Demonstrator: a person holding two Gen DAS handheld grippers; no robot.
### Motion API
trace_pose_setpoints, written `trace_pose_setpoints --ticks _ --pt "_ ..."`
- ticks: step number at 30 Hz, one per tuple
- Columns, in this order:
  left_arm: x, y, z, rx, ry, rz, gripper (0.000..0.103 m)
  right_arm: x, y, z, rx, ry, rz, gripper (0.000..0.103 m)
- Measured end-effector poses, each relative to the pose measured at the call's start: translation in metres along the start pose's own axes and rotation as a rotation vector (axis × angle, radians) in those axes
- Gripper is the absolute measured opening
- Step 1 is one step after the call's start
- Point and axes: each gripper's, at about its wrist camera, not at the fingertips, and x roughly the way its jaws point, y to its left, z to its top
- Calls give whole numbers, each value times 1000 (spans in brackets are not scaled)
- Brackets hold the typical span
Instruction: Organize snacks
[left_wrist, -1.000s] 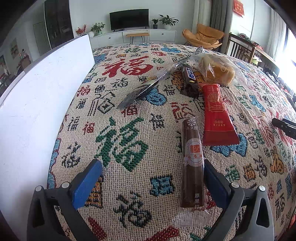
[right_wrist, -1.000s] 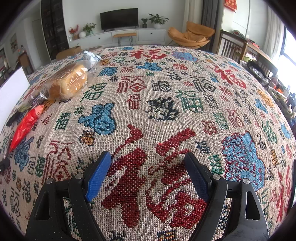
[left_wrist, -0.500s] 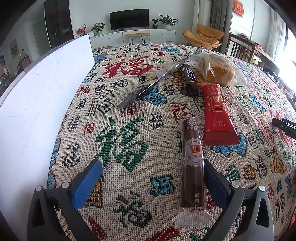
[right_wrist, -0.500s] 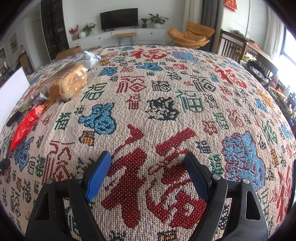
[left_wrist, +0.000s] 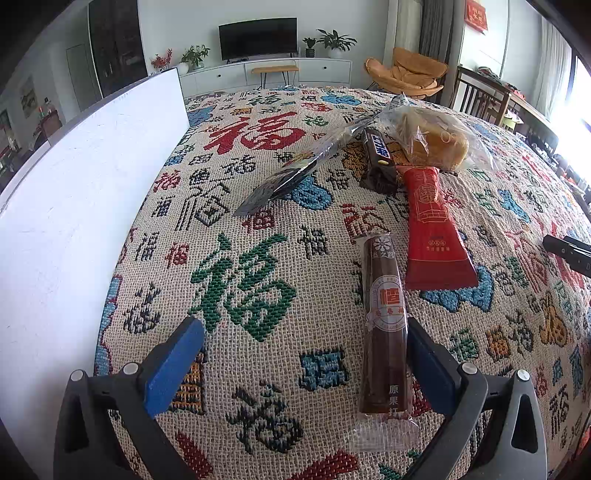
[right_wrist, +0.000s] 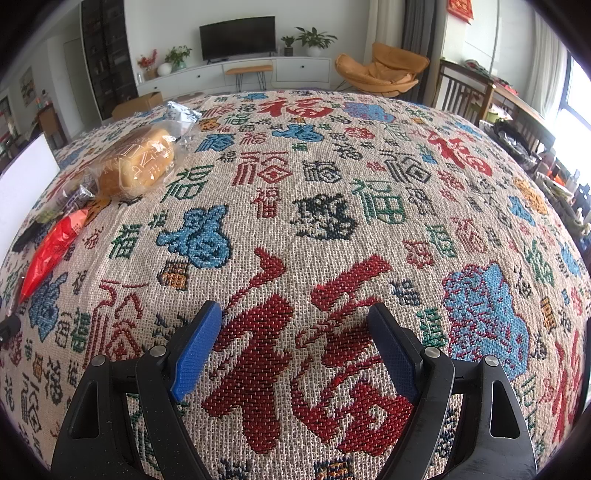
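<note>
Nothing has moved: my 2 hand-held grippers, left (left_wrist: 304, 354) and right (right_wrist: 295, 345), stay open, empty; brown bar (left_wrist: 386, 321), red pack (left_wrist: 434, 236) beside it, unsorted.

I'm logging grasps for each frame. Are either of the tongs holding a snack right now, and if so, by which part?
Nothing is held. The left tongs are open, with the brown snack bar lying beside one finger; the right tongs are open over bare cloth.

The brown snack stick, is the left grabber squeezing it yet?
Cannot tell. In the left wrist view the brown snack stick lies beside one blue finger of the open left gripper, hiding any gap.
</note>
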Motion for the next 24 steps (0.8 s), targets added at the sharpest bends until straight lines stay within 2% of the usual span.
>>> trace_pose_setpoints --ticks 24 --pt "0 0 0 -1 0 0 103 0 -2 1 1 0 0 84"
